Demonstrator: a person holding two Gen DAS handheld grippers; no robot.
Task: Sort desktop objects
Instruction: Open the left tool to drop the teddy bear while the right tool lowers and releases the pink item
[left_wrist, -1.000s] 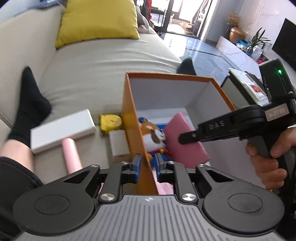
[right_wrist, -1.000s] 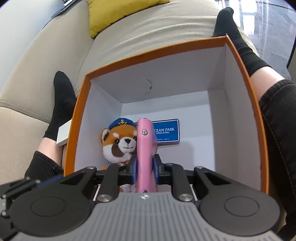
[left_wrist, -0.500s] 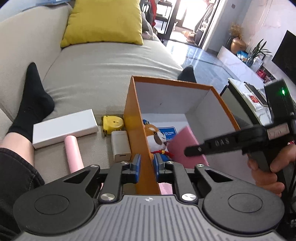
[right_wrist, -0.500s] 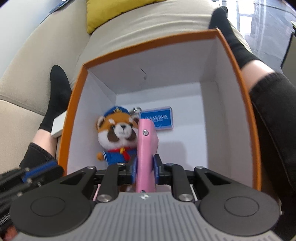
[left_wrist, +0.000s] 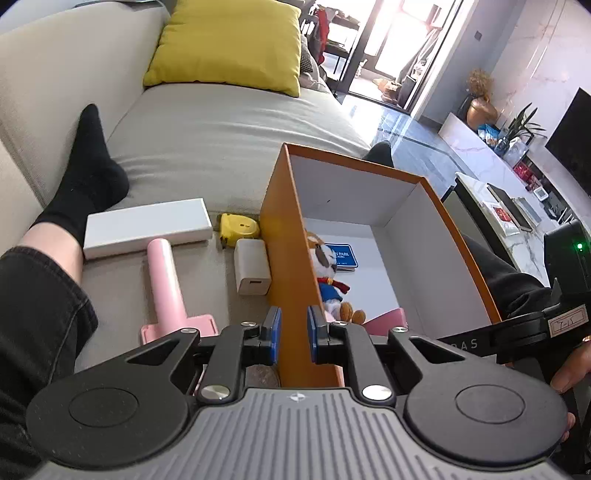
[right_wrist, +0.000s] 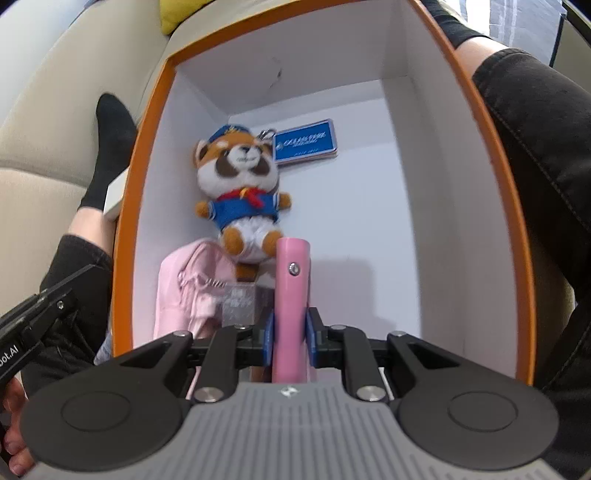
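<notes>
1. Daylight pours through the doorway (left_wrist: 391, 40), blown out to white glare.
2. Fisheye bending curves the edges of both views.
3. The plush toy (right_wrist: 240, 192) and the blue tag (right_wrist: 304, 142) look motion-blurred.

One orange box (left_wrist: 284, 236) sits on the sofa, and in it are one plush red panda (right_wrist: 240, 192) at 12 o'clock, one blue card (right_wrist: 304, 142) at 1 o'clock of the panda, and one pink pouch (right_wrist: 188, 291) at 7 o'clock of it. One pink flat case (right_wrist: 291, 295) is also there. Outside, at 9 o'clock of the box, lie one white box (left_wrist: 147, 227), one yellow tape measure (left_wrist: 238, 229), one white charger (left_wrist: 253, 267) and one pink roller (left_wrist: 166, 280). One yellow cushion (left_wrist: 229, 44) lies at 12 o'clock.
</notes>
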